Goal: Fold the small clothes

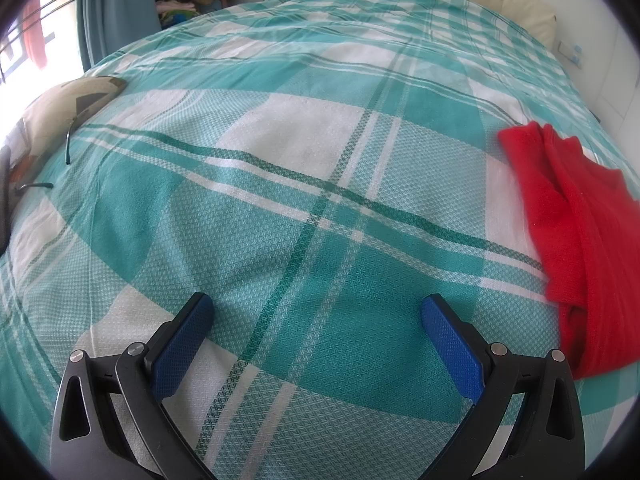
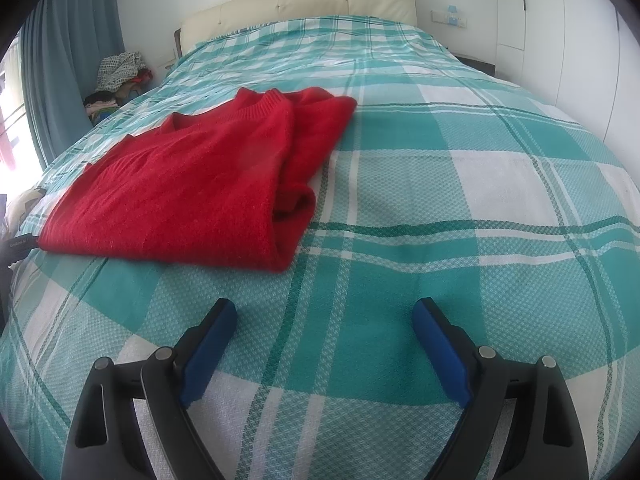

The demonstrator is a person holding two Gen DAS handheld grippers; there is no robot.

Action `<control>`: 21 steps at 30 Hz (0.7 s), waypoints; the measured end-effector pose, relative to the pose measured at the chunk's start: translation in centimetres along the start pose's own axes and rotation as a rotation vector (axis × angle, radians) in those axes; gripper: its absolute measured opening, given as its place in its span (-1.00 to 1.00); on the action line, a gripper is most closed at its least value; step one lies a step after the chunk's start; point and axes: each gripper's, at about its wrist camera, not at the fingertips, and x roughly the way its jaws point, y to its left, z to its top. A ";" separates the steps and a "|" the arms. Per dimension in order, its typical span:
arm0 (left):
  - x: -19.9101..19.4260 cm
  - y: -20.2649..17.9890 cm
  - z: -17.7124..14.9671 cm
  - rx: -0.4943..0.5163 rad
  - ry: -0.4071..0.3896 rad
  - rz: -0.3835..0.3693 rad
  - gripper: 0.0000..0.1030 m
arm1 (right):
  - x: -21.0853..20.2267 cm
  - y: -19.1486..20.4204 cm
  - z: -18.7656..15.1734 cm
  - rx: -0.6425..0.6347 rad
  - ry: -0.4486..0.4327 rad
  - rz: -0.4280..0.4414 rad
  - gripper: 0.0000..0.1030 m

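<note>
The red sweater [image 2: 192, 184] is lying folded on the teal plaid bedspread [image 2: 440, 208], over toward the bed's left half. Left gripper [image 1: 316, 308] and right gripper [image 2: 324, 312] both hover above bare bedspread, jaws spread wide, holding nothing.

Bare plaid bedspread [image 2: 440, 208] lies ahead; only the folded red sweater [image 2: 192, 184] obstructs.

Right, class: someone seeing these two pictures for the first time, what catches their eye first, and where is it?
The red sweater stands out first, lying folded on the teal and white checked bedspread, toward the left in the right wrist view. Next come the two open grippers, left gripper and right gripper, both empty above the cover.
</note>
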 end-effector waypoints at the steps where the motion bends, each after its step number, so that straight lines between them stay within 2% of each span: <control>1: 0.0 0.0 0.0 0.000 0.000 0.000 0.99 | 0.0 0.0 0.0 0.002 -0.001 0.003 0.74; 21: 0.0 0.0 0.0 0.000 0.001 0.001 0.99 | -0.1 -0.3 0.0 0.010 -0.003 0.019 0.76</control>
